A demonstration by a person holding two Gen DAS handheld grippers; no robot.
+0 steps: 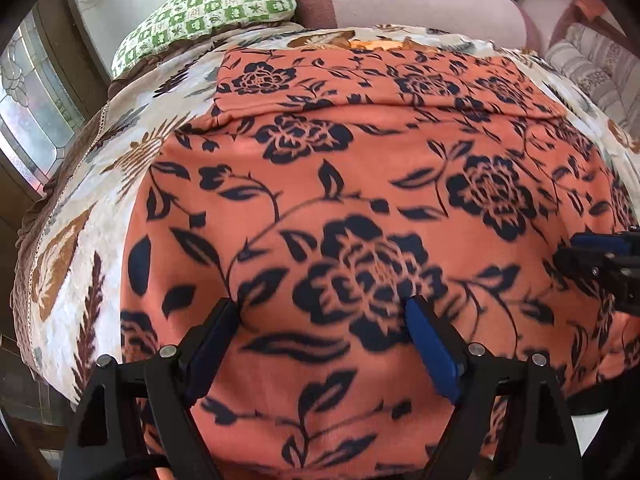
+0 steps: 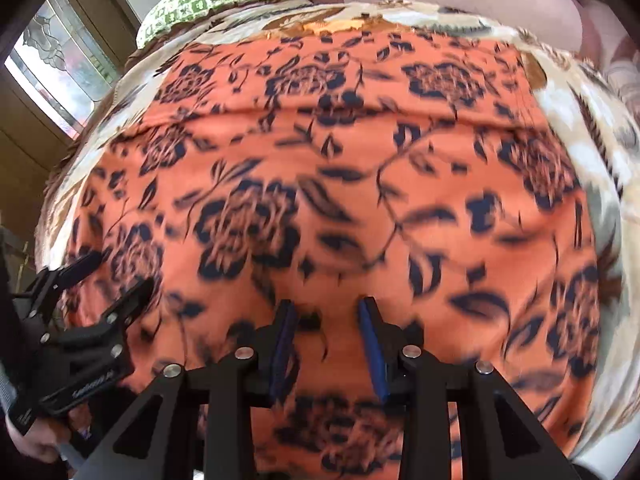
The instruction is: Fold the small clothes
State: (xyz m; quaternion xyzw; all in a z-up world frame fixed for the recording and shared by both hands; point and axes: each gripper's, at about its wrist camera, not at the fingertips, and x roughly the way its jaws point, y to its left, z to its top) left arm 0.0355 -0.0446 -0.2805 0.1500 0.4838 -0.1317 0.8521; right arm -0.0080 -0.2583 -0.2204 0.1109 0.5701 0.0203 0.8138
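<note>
An orange garment with dark blue flower print [image 1: 360,184] lies spread flat on a bed, its far part folded over in a band [image 1: 360,80]. It fills the right wrist view too [image 2: 340,184]. My left gripper [image 1: 324,308] is open wide, hovering over the garment's near part with nothing between its fingers. It also shows at the left of the right wrist view [image 2: 116,276]. My right gripper [image 2: 326,306] is open, narrower, just above the garment's near part and empty. Its fingers [image 1: 600,256] show at the right edge of the left wrist view.
A cream bedspread with brown leaf print [image 1: 80,216] lies under the garment. A green checked pillow [image 1: 208,8] and a pink bolster [image 1: 420,4] sit at the far side. A window [image 1: 32,112] is at the left, past the bed edge.
</note>
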